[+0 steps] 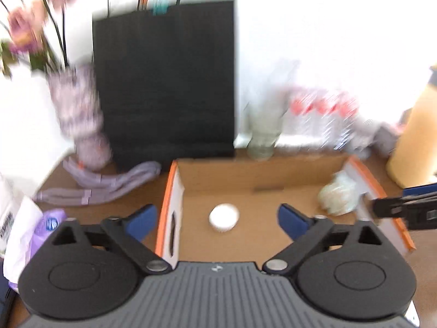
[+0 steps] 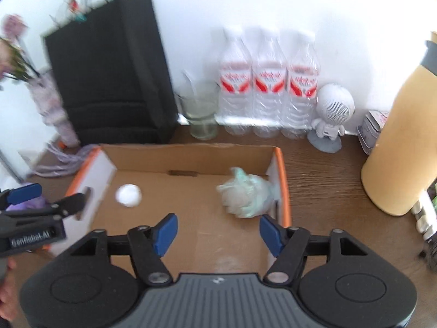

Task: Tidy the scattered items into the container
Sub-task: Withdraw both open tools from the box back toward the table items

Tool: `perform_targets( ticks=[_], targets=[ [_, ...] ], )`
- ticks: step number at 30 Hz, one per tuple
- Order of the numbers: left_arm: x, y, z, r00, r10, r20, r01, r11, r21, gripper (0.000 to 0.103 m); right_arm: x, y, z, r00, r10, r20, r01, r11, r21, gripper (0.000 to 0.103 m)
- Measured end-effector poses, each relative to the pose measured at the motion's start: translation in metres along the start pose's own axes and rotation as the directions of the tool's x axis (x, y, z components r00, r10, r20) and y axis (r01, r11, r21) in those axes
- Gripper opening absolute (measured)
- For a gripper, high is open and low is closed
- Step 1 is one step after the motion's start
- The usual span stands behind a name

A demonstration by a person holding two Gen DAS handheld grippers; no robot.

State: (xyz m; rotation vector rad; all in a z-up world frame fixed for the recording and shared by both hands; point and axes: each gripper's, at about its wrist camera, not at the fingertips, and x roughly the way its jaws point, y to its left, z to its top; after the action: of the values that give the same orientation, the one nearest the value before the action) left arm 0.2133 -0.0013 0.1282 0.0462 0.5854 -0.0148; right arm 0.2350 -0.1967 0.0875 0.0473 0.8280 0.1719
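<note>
Left wrist view: the left hand-held gripper stands wide open and empty over the open cardboard box with orange edges, where a small round white jar sits. Right wrist view: the right hand-held gripper is open, empty; a crumpled pale green plastic bundle lies by the box's right wall on the wooden worktop.

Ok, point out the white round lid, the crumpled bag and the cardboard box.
white round lid (image 1: 224,216), left wrist view, its top face.
crumpled bag (image 2: 245,196), right wrist view, its middle.
cardboard box (image 2: 188,157), right wrist view, its far wall.

Wood table, cardboard box (open), bottles
</note>
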Motion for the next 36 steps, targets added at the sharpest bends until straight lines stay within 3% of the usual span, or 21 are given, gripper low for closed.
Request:
perform_targets(
  ticks=[2, 5, 7, 10, 13, 16, 19, 21, 25, 27, 31, 35, 36],
  targets=[
    [-0.023, -0.006, -0.019, 0.995, -0.002, 0.097, 0.000, 1.000, 0.017, 0.103, -0.021, 0.010, -0.032, 0.985, -0.006, 0.172, 0.012, 0.999, -0.034, 0.071],
    [-0.042, -0.008, -0.044, 0.987, 0.003, 0.159, 0.001, 1.000, -0.026, 0.103, -0.040, 0.023, -0.078, 0.904, -0.036, 0.426, 0.081, 0.993, -0.088, 0.094],
    [-0.048, -0.005, -0.053, 0.986, -0.005, 0.169, 0.016, 0.998, -0.063, 0.103, -0.042, 0.026, -0.094, 0.881, -0.042, 0.471, 0.103, 0.989, -0.104, 0.095],
    [-0.052, 0.001, -0.058, 0.984, -0.016, 0.179, 0.033, 0.995, -0.092, 0.103, -0.045, 0.028, -0.101, 0.877, -0.084, 0.473, 0.140, 0.987, -0.083, 0.096],
    [-0.070, 0.008, -0.068, 0.980, 0.008, 0.201, 0.018, 0.992, -0.125, 0.103, -0.055, 0.029, -0.106, 0.886, -0.093, 0.454, 0.147, 0.985, -0.085, 0.096],
    [-0.100, 0.011, -0.093, 0.986, 0.012, 0.167, 0.013, 0.989, -0.150, 0.103, -0.083, 0.029, -0.127, 0.910, -0.027, 0.413, 0.070, 0.994, -0.089, 0.096],
    [-0.133, 0.008, -0.140, 0.992, -0.046, 0.116, 0.064, 0.985, -0.160, 0.103, -0.113, 0.029, -0.175, 0.897, 0.025, 0.441, 0.010, 0.997, -0.076, 0.096],
    [-0.154, 0.004, -0.177, 0.991, -0.086, 0.105, 0.103, 0.980, -0.169, 0.103, -0.126, 0.031, -0.212, 0.889, 0.007, 0.457, 0.027, 0.997, -0.067, 0.096],
    [-0.179, -0.004, -0.228, 0.992, -0.123, 0.028, 0.126, 0.982, -0.142, 0.103, -0.139, 0.037, -0.269, 0.901, -0.024, 0.433, 0.073, 0.993, -0.097, 0.093],
    [-0.189, -0.005, -0.237, 0.991, -0.132, 0.019, 0.133, 0.983, -0.128, 0.103, -0.144, 0.040, -0.287, 0.915, -0.036, 0.402, 0.092, 0.988, -0.122, 0.085],
    [-0.189, -0.005, -0.234, 0.985, -0.170, 0.042, 0.174, 0.979, -0.110, 0.103, -0.143, 0.040, -0.309, 0.945, 0.007, 0.326, 0.039, 0.990, -0.133, 0.080],
    [-0.169, -0.021, -0.223, 0.976, -0.216, 0.034, 0.218, 0.974, -0.067, 0.102, -0.126, 0.041, -0.309, 0.963, 0.006, 0.271, 0.033, 0.990, -0.140, 0.050],
    [-0.164, -0.024, -0.220, 0.976, -0.217, 0.025, 0.218, 0.974, -0.060, 0.102, -0.120, 0.041, -0.307, 0.966, 0.017, 0.257, 0.021, 0.990, -0.142, 0.047]
  ],
)
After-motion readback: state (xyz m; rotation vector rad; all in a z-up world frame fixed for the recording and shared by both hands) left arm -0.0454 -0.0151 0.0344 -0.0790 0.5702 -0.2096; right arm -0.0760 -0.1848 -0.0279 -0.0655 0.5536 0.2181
